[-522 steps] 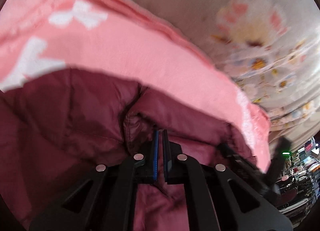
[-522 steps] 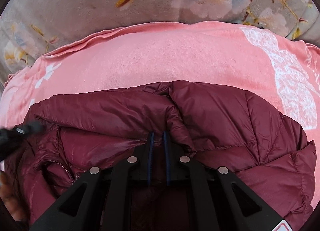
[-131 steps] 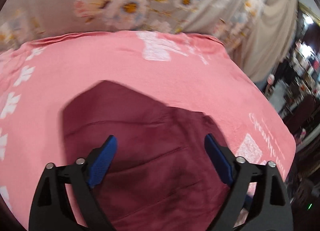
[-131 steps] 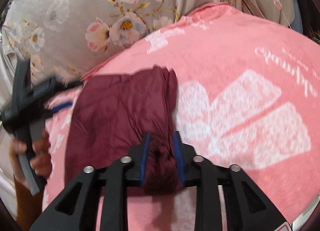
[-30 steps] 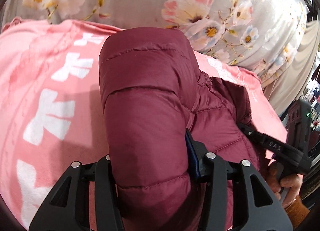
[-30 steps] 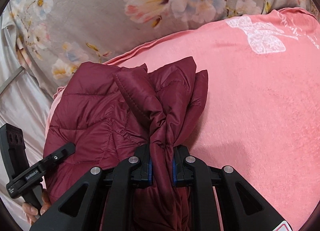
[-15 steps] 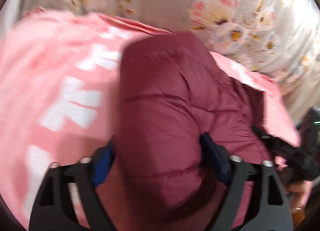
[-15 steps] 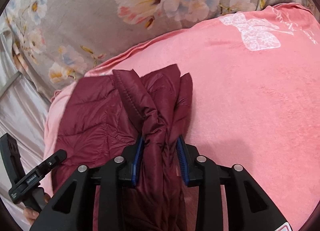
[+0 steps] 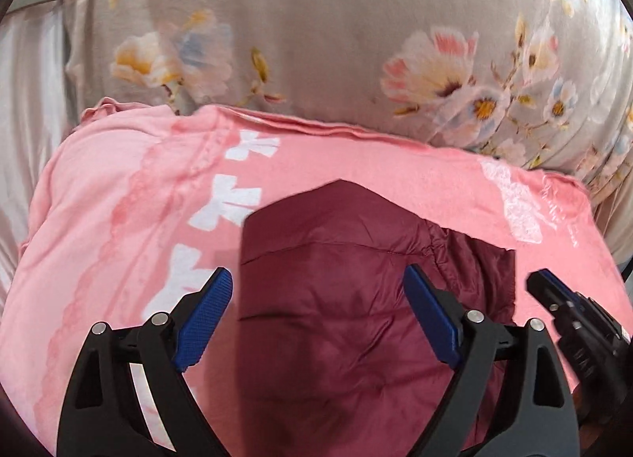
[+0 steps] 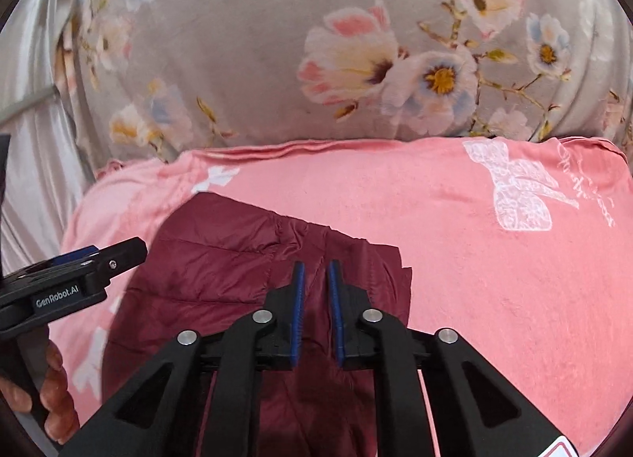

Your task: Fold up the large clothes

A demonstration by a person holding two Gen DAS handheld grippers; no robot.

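A maroon puffer jacket [image 9: 336,298] lies folded into a compact bundle on a pink blanket [image 9: 356,156]. It also shows in the right wrist view [image 10: 221,259]. My left gripper [image 9: 316,291] is wide open and empty, its blue pads apart above the bundle. My right gripper [image 10: 315,279] hovers over the bundle's right part with its jaws a narrow gap apart and nothing between them. The left gripper also shows at the left of the right wrist view [image 10: 79,263], and the right gripper's tip at the right of the left wrist view [image 9: 554,291].
The pink blanket [image 10: 474,259] with white bow prints covers the bed. A grey floral sheet [image 10: 316,41] rises behind it. A pale curtain [image 9: 27,101] hangs at the left. The blanket's right edge drops off near the frame's right side.
Both grippers have let go of the jacket and pulled back. The left jaws opened wide, the right jaws parted slightly. The bundle now lies flat on the blanket.
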